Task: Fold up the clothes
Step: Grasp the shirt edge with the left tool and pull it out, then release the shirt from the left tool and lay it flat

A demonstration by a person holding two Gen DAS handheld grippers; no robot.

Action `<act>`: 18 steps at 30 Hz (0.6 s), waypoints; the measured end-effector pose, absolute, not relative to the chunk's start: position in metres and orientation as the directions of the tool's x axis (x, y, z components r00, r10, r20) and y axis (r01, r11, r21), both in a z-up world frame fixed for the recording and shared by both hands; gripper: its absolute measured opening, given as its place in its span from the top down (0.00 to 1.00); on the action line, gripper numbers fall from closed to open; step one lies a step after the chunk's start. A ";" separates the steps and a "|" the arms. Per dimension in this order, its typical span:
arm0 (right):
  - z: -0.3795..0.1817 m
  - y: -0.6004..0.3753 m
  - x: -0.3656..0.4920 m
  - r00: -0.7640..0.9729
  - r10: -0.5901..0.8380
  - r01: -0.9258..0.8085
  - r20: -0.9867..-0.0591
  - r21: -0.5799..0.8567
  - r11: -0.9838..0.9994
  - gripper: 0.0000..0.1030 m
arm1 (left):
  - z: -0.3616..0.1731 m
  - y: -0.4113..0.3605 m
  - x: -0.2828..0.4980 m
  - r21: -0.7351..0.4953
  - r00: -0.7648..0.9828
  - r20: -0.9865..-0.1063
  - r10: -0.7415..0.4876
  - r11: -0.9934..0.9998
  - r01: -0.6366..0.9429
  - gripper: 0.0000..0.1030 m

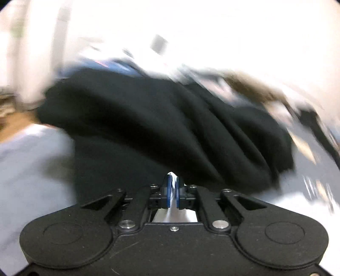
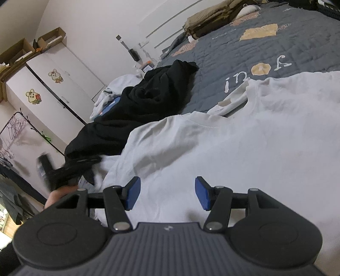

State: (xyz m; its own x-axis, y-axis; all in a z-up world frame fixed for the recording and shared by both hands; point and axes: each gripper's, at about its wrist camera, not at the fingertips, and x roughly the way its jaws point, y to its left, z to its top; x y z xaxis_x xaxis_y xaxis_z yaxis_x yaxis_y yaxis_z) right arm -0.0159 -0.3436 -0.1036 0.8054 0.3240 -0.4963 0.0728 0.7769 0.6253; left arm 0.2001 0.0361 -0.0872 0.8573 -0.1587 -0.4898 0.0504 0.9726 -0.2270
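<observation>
Left wrist view, blurred: left gripper with blue pads drawn together, clenched on a fold of white fabric that passes between them and shows again below, inside the gripper frame. Directly ahead, a heap of black clothing in deep creases, resting on a pale surface. Background too smeared to name.

Right wrist view, sharp: right gripper with blue pads spread well apart, released, grasping nothing, poised over a white T-shirt. Shirt spread across a grey quilted bedspread bearing tan patches and white lettering; neckline toward the upper right, a shoulder seam running across the middle. Black garments piled just left of the shirt, touching its edge, with further white clothing and a blue item behind them. At far left, the other gripper, blurred, at the shirt's left edge beneath the black pile, with part of a hand below it. Folded tan bedding at the head of the bed. White wardrobe with two cartoon stickers against the wall, open cardboard boxes on top, a black clothes rack beside it.
</observation>
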 end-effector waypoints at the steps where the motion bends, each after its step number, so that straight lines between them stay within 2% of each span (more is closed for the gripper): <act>1: -0.102 -0.343 -0.016 0.808 0.324 0.070 -0.492 0.625 0.777 0.46 | -0.085 0.050 0.197 -0.226 0.868 -0.485 -0.106 0.974 -0.007 0.95; 3: -0.099 -0.347 -0.017 0.813 0.315 0.072 -0.490 0.621 0.780 0.46 | -0.089 0.064 0.197 -0.223 0.841 -0.534 -0.092 0.974 -0.035 0.95; 8: -0.092 -0.356 -0.020 0.824 0.293 0.078 -0.485 0.610 0.789 0.46 | -0.092 0.069 0.183 -0.163 0.813 -0.581 -0.044 0.985 -0.063 0.92; 10: -0.090 -0.360 -0.021 0.828 0.284 0.081 -0.483 0.605 0.792 0.46 | -0.086 0.066 0.171 -0.206 0.801 -0.591 -0.099 0.978 -0.031 0.84; 12: -0.087 -0.364 -0.022 0.833 0.275 0.084 -0.481 0.600 0.795 0.46 | -0.076 0.051 0.155 -0.224 0.792 -0.585 -0.175 0.973 0.050 0.59; 13: -0.085 -0.366 -0.023 0.835 0.271 0.085 -0.480 0.598 0.797 0.46 | -0.072 0.042 0.145 -0.235 0.786 -0.578 -0.218 0.967 0.095 0.56; 15: -0.083 -0.369 -0.024 0.839 0.262 0.088 -0.477 0.593 0.800 0.46 | -0.064 0.019 0.123 -0.268 0.775 -0.547 -0.317 0.943 0.196 0.55; 18: -0.072 -0.399 -0.032 0.847 0.165 0.152 -0.506 0.527 0.836 0.46 | -0.060 -0.015 0.092 -0.346 0.724 -0.515 -0.458 0.885 0.313 0.49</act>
